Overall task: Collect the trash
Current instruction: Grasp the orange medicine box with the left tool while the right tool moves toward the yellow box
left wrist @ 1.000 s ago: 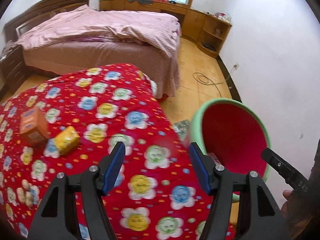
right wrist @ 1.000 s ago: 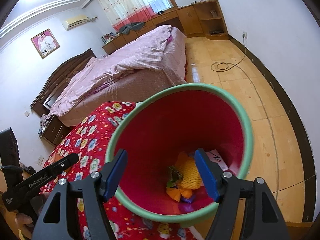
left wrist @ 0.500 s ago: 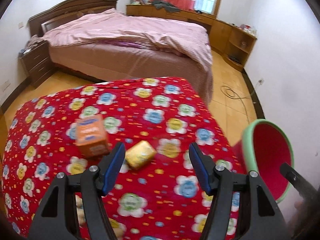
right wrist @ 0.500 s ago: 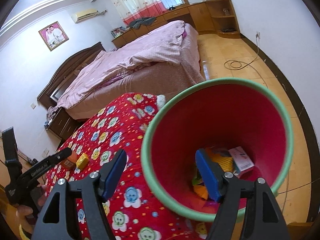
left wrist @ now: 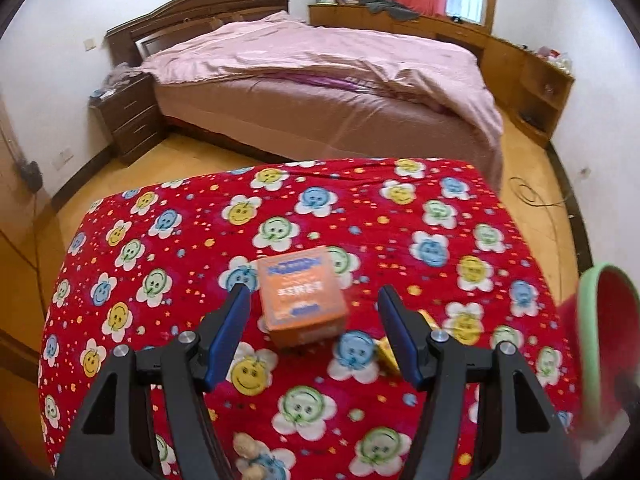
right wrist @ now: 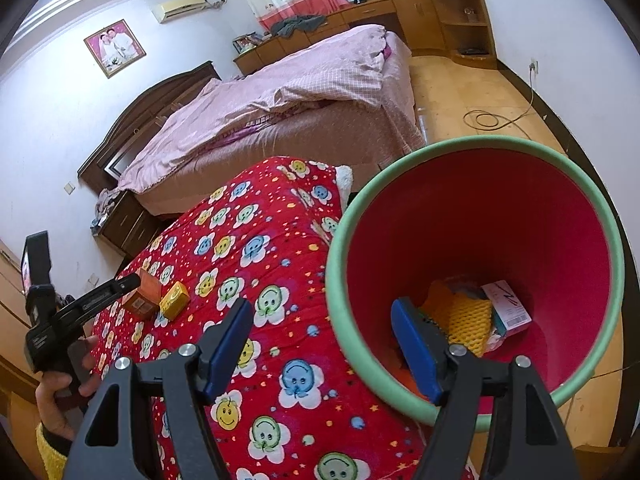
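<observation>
Red flower-patterned cloth [left wrist: 168,256] covers the counter in a bedroom. Left gripper [left wrist: 314,338] has its jaws wide apart and holds nothing; the orange box [left wrist: 302,306] lies on the cloth between the tips, without touching them. At 4 o'clock from it, a yellow packet [left wrist: 388,354] sits partly behind the right jaw. Right gripper [right wrist: 320,346] is also open and empty, and its right jaw stands before the red bin [right wrist: 472,240] at 3 o'clock, which already holds trash.
</observation>
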The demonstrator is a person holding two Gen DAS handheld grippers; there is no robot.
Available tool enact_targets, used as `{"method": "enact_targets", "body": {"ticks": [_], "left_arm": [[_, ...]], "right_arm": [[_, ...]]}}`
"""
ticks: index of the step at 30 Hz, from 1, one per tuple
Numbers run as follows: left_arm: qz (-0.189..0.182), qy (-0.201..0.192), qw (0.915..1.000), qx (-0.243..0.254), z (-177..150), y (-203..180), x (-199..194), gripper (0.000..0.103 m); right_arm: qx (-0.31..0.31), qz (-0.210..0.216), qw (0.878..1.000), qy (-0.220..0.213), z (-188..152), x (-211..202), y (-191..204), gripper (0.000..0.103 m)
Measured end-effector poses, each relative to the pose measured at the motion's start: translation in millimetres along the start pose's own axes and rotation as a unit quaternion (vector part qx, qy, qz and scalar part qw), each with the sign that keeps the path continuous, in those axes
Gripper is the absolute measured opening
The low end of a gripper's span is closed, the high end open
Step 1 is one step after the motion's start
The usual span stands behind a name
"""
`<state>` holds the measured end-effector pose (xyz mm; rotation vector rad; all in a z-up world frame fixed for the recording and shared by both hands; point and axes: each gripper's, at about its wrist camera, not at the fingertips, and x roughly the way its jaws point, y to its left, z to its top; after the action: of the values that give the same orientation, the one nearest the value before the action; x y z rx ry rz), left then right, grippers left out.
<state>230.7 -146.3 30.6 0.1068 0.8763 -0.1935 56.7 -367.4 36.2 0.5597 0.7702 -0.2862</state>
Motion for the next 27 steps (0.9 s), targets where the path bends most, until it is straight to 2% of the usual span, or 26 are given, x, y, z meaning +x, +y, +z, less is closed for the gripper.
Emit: {"method": "enact_targets", "body": {"ticks": [6,9,11,14,18,22,27], "left_arm": [[-0.003,0.014,0.9997,-0.020,0,9,18,0.066],[-0.025,0.020,0.9987,-0.040,-2,15,24,0.066],[-0.046,0.023,0.9974,-0.051,-3,18,26,0.054],[-0.063,0.022,0.9962,-0.056,-4,22,25,0.051],[-0.062,0.012,0.9969,-0.048,-5,27,16,0.051],[-0.045,-0.001,0.9980,-0.044,-8,40,3,0.051],[-0.041,0.001,0.9964,-0.074,-17,70,-7,0.051]], "right_arm": [[-0.010,-0.003,1.000,0.008,0,5,8,0.074],[-0.015,-0.004,1.000,0.009,0,6,11,0.074],[-0.018,-0.005,1.000,0.010,0,7,14,0.074],[-0.024,-0.003,1.000,0.013,1,9,19,0.074],[-0.037,0.000,0.999,0.015,1,13,29,0.074],[-0.050,0.004,0.999,0.020,1,20,42,0.074],[-0.064,0.017,0.997,0.029,1,32,62,0.074]]}}
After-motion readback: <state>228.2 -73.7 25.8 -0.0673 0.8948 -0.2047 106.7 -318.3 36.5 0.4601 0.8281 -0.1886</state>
